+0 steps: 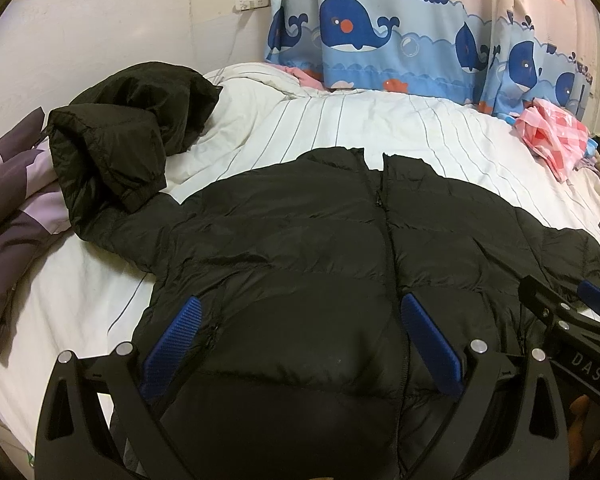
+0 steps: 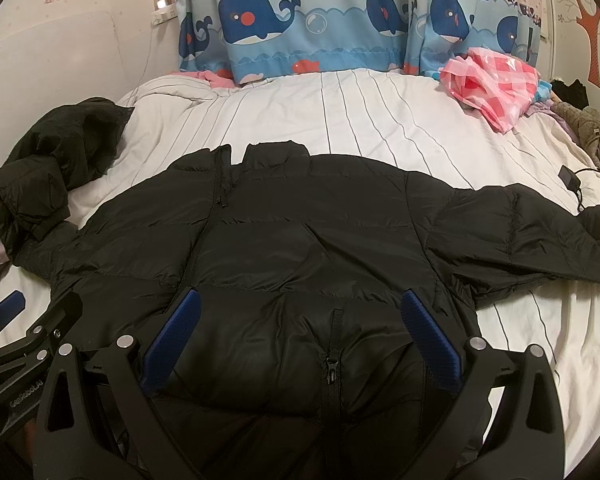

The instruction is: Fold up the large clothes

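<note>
We see the black puffer jacket (image 1: pixel 292 236) spread front-up across the striped white bed cover (image 1: pixel 340 128), its left sleeve bunched up near the purple pillow (image 1: pixel 8 208) and its right sleeve (image 2: pixel 520 232) stretched out flat. Our left gripper (image 1: pixel 300 344) and right gripper (image 2: pixel 300 340) both hang wide apart over the jacket's lower hem, holding nothing, side by side.

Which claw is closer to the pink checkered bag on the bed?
The right claw. It is over the right half of the black puffer jacket, the side the pink checkered bag is on. The left claw is over the jacket's other half, farther away.
</note>
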A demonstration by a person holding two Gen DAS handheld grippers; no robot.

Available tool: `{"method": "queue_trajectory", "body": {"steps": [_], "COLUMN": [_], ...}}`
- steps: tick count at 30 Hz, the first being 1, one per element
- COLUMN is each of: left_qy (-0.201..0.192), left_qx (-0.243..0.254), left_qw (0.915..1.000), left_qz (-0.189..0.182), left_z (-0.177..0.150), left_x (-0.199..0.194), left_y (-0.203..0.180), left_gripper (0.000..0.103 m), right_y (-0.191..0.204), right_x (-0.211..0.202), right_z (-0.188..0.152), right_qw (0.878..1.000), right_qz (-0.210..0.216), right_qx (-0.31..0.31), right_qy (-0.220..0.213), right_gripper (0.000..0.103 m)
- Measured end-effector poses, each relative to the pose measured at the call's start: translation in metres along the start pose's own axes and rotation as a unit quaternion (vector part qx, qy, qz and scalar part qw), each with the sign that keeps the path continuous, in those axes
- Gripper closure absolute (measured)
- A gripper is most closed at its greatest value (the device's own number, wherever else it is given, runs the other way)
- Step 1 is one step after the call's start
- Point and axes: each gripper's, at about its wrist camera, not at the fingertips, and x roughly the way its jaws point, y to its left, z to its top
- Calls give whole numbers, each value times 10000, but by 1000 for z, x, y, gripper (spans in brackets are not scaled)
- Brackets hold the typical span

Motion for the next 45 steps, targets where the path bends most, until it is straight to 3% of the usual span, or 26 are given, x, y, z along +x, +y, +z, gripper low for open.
{"method": "queue_trajectory", "body": {"steps": [45], "left_qy": [-281], "left_qx": [175], "left_qw": [9994], "left_qz": [141], "left_z": [1], "left_x": [-12], "left_y": [-16], "left_gripper": [7], "right_y": [1], "right_x": [-2], "right_z": [0], "right_qw": [10000], "right_qz": [-48], "right_qx": [-30], "right_qy": [-75], "right_gripper": [6]}}
